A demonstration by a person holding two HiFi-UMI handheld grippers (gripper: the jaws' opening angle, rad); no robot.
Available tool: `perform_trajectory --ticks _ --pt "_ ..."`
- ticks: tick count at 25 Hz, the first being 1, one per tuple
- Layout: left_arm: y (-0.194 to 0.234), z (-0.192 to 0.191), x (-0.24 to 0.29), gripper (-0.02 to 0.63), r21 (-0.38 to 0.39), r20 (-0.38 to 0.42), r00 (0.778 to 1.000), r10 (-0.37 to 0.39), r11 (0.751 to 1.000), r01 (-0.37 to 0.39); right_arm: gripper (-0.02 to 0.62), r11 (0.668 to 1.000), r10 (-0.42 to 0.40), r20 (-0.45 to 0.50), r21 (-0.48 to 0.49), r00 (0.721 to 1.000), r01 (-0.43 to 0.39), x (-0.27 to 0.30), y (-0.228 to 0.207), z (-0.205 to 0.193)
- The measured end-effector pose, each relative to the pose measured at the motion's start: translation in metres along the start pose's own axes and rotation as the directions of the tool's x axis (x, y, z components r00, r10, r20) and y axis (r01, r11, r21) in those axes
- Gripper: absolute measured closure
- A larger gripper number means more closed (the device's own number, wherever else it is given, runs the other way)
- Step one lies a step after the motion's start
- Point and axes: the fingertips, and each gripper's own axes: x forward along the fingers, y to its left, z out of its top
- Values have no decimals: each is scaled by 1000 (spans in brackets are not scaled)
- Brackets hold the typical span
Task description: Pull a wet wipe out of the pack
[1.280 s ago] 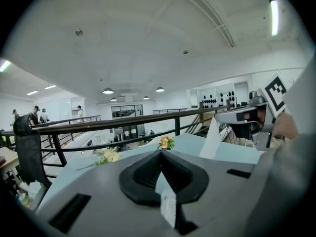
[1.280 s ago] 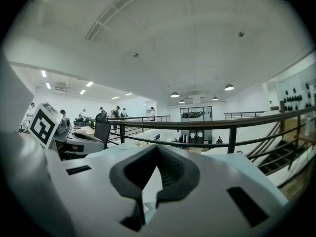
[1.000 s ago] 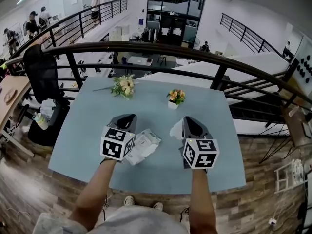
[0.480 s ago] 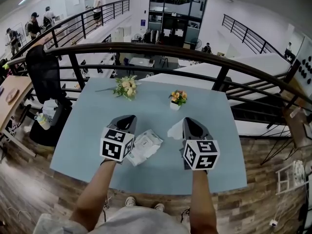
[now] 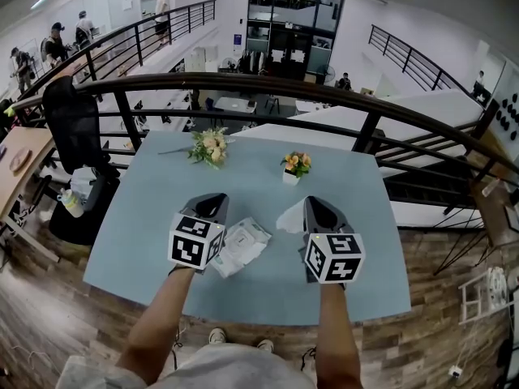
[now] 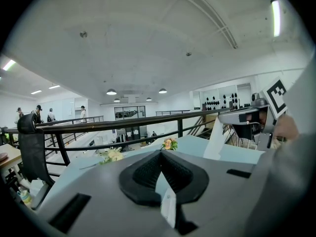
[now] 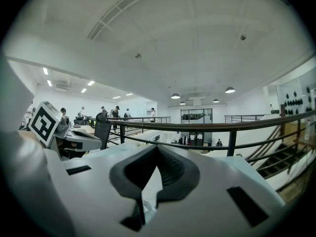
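On the light blue table point(image 5: 138, 217) the white wet wipe pack point(image 5: 243, 244) shows just right of my left gripper's marker cube. My left gripper point(image 5: 212, 201) is shut; a thin white strip point(image 6: 168, 204), apparently an edge of the pack, is pinched between its jaws. My right gripper point(image 5: 312, 205) is held level over the table and is shut on a white wet wipe point(image 5: 289, 216), which hangs loose from its tip. The same wipe point(image 6: 216, 138) hangs beside the right gripper in the left gripper view and fills the jaw gap point(image 7: 150, 184) in the right gripper view.
A yellow-white flower bunch point(image 5: 208, 144) and a small potted flower point(image 5: 294, 164) stand at the table's far side. A black railing point(image 5: 259, 83) runs behind the table, with a drop beyond it. A black chair point(image 5: 69, 120) stands to the left.
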Motion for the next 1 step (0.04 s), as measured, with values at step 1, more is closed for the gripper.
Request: perform_trajectory --ticks 1 --pt "0 -1 0 612 -1 -2 1000 -1 1000 1 592 1000 0 -1 0 1000 0 0 0 0"
